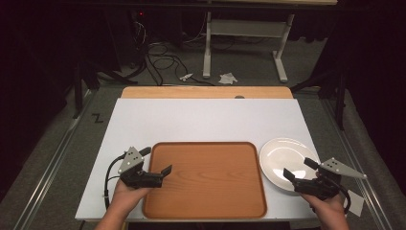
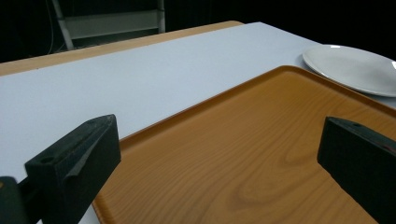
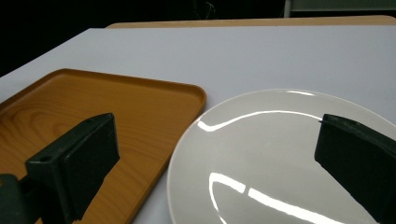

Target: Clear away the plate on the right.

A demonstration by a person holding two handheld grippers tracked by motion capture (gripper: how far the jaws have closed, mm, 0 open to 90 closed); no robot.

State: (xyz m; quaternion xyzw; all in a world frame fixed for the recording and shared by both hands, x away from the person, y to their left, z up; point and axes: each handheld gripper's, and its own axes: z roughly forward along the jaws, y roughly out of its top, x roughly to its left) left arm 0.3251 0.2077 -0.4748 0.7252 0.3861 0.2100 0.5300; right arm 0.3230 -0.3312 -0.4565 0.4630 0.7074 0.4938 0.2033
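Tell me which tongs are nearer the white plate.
Right. The right tongs hang over the white plate's near edge; the left tongs are across the wooden tray.

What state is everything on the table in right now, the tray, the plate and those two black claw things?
Wooden tray: flat on the table, nothing on it.
White plate: flat beside the tray's right edge, nothing on it.
Left gripper: open, holding nothing, over the tray's left edge.
Right gripper: open, holding nothing, at the plate's near rim.
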